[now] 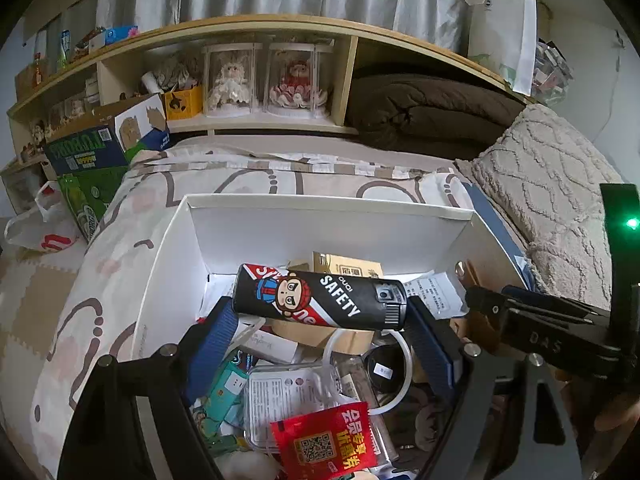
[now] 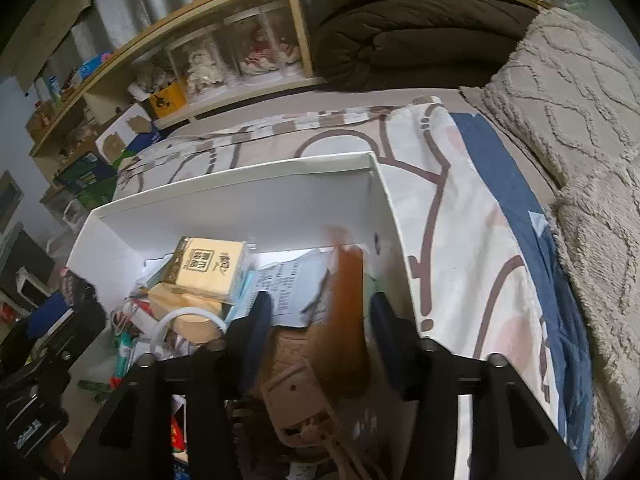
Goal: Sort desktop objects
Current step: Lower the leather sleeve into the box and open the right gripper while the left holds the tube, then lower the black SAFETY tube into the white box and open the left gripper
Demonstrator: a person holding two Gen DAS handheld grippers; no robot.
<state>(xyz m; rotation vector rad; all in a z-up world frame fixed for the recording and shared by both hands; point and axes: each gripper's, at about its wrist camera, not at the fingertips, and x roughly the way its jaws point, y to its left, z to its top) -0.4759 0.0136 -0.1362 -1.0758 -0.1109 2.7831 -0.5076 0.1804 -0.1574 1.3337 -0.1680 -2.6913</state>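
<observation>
White card forms the open rectangular box that fills the centre of both views and is set on a patterned bedsheet. One tufted beige cushion is seen at the right of the left wrist view, and two clear cylindrical doll cases are ranged on a wooden shelf along the top. The box is crowded with loose clutter, a yellowish tissue pack among it at the centre left of the right wrist view.

One black cylindrical can printed "SAFETY" is clamped end to end, lying crosswise, between the blue ribbed pads of the left gripper, above the box's contents at the centre of that view.

In the right wrist view an orange-brown rounded object, motion-blurred, is seen between the spread fingers of the right gripper over the box's right end; no pad is seen pressing on it. One red printed sachet lies at the lower centre of the left wrist view.
</observation>
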